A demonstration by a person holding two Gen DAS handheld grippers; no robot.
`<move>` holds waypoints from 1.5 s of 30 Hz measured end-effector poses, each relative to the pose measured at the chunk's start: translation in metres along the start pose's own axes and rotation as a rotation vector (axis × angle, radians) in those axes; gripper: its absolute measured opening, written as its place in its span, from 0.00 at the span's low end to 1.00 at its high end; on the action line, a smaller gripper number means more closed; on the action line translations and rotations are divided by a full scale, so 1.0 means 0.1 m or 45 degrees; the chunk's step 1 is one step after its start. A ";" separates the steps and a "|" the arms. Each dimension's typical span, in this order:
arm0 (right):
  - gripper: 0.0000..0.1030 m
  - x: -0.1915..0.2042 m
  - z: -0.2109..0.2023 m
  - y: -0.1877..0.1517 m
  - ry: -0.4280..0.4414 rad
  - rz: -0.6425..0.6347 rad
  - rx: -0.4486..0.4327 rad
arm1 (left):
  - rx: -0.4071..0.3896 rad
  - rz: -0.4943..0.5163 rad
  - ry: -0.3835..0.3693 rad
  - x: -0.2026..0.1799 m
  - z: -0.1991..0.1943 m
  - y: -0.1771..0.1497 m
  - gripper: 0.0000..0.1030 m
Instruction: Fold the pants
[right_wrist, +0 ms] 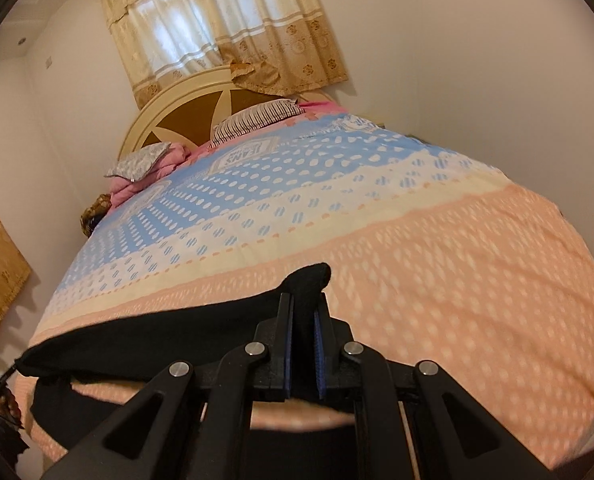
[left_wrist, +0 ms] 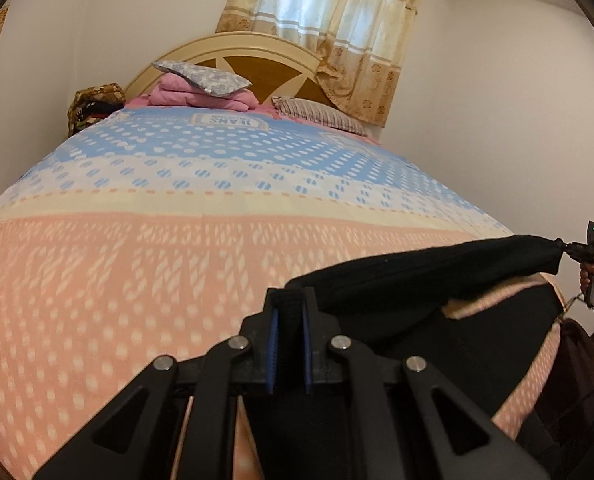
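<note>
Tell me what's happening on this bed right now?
A person is folding black pants over a bed with a pink and blue patterned cover. Each hand holds tongs: the left tongs and the right tongs are both shut on an end of the pants, with the fabric stretched between them above the near edge of the bed. The rest of the pants hangs below.

Black pants [left_wrist: 437, 272] stretched taut above the bed's foot
</note>
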State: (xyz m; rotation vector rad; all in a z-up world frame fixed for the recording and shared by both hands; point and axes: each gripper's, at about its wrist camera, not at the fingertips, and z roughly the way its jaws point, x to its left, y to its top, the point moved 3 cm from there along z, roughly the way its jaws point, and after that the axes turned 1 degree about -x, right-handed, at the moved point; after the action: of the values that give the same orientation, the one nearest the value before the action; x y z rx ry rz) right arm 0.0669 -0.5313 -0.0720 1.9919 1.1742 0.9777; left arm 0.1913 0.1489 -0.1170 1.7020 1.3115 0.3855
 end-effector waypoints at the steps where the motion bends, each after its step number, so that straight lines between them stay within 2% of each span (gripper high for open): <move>1: 0.08 -0.05 -0.07 -0.09 -0.001 0.016 0.004 | 0.007 -0.008 -0.006 0.01 -0.02 -0.06 0.10; 5: 0.08 -0.20 -0.21 -0.40 -0.009 0.057 0.039 | 0.031 -0.009 -0.028 0.03 -0.08 -0.30 0.10; 13: 0.09 -0.37 -0.19 -0.89 -0.034 0.096 0.182 | 0.048 0.090 -0.017 0.00 -0.20 -0.59 0.12; 14: 0.13 -0.38 -0.20 -0.93 -0.050 0.092 0.197 | 0.051 0.109 -0.012 -0.01 -0.21 -0.61 0.14; 15: 0.25 -0.37 -0.21 -0.95 -0.087 0.073 0.211 | 0.056 0.128 -0.001 -0.01 -0.23 -0.63 0.16; 17: 0.32 -0.37 -0.30 -1.00 -0.112 0.051 0.228 | 0.080 0.144 0.001 0.01 -0.29 -0.70 0.17; 21: 0.37 -0.33 -0.58 -1.01 -0.170 -0.004 0.204 | 0.122 0.174 0.039 0.10 -0.45 -0.89 0.19; 25: 0.38 -0.12 -0.83 -0.96 -0.178 -0.046 0.156 | 0.107 0.089 0.096 0.32 -0.64 -0.99 0.19; 27: 0.38 0.21 -0.85 -0.93 -0.149 -0.134 0.141 | 0.076 0.055 0.110 0.35 -0.70 -0.98 0.19; 30: 0.39 0.81 -0.70 -0.97 -0.109 -0.297 0.168 | 0.050 0.076 0.105 0.20 -0.71 -0.94 0.19; 32: 0.38 1.43 -0.51 -1.06 -0.021 -0.452 0.174 | 0.043 0.100 0.118 0.09 -0.66 -0.90 0.19; 38: 0.38 2.92 -0.05 -1.51 0.296 -0.716 0.227 | 0.032 0.062 0.057 -0.09 -0.52 -0.81 0.22; 41: 0.38 3.53 0.16 -1.92 0.431 -0.842 0.291 | 0.043 0.029 0.027 -0.15 -0.51 -0.84 0.35; 43: 0.38 3.81 0.27 -2.19 0.487 -0.916 0.337 | 0.045 0.034 0.032 -0.19 -0.52 -0.86 0.50; 45: 0.39 3.98 0.35 -2.39 0.514 -0.979 0.366 | 0.030 0.024 0.040 -0.19 -0.55 -0.87 0.58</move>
State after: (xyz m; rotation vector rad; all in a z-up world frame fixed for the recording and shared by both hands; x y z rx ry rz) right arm 0.1224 -0.0797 -0.1691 1.3316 2.1818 0.8336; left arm 0.0935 0.1581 -0.1528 1.7353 1.3287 0.4109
